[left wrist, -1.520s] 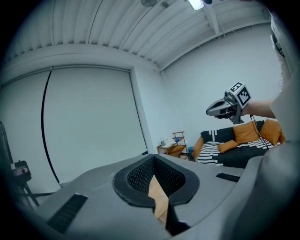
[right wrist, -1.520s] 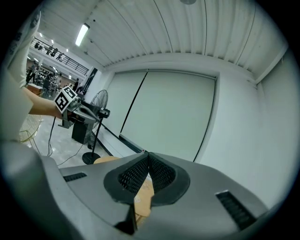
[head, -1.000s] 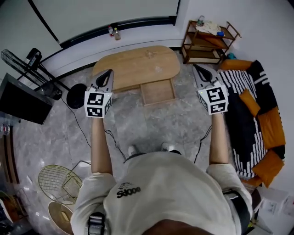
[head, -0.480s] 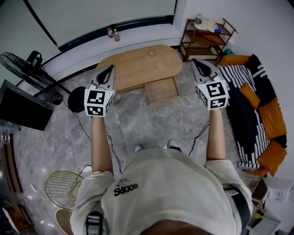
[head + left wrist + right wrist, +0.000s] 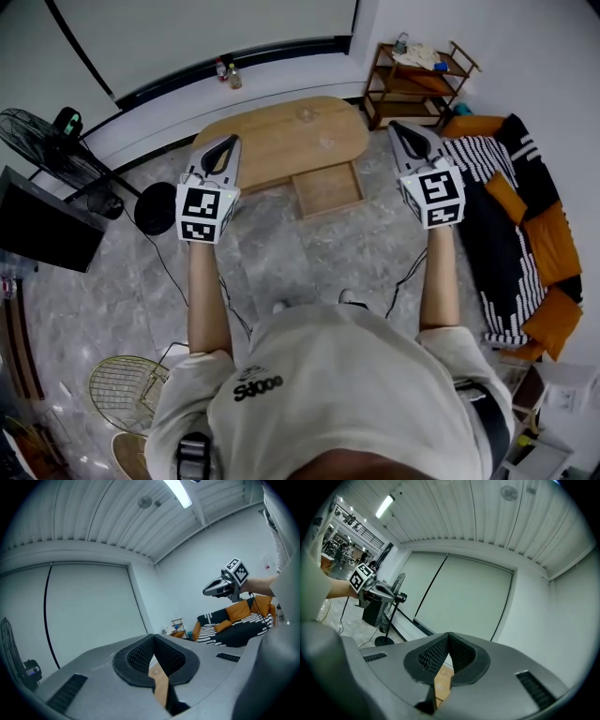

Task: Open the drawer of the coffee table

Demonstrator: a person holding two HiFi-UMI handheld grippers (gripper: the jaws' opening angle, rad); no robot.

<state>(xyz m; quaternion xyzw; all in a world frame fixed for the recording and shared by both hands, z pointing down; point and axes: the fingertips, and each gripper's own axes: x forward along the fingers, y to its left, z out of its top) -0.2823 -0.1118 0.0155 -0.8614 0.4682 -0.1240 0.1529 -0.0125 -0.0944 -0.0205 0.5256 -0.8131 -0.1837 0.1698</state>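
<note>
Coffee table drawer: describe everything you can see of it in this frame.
The drawer is a shallow rectangular tray of light wood with a raised rim, matching the oval coffee table. It stands pulled out from the table's near long side, right of centre. Its inside looks empty. Nothing but the table visibly touches it.

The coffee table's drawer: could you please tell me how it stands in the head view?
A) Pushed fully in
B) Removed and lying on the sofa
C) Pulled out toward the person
C: the drawer juts out from the near side of the coffee table, its inside showing.
</note>
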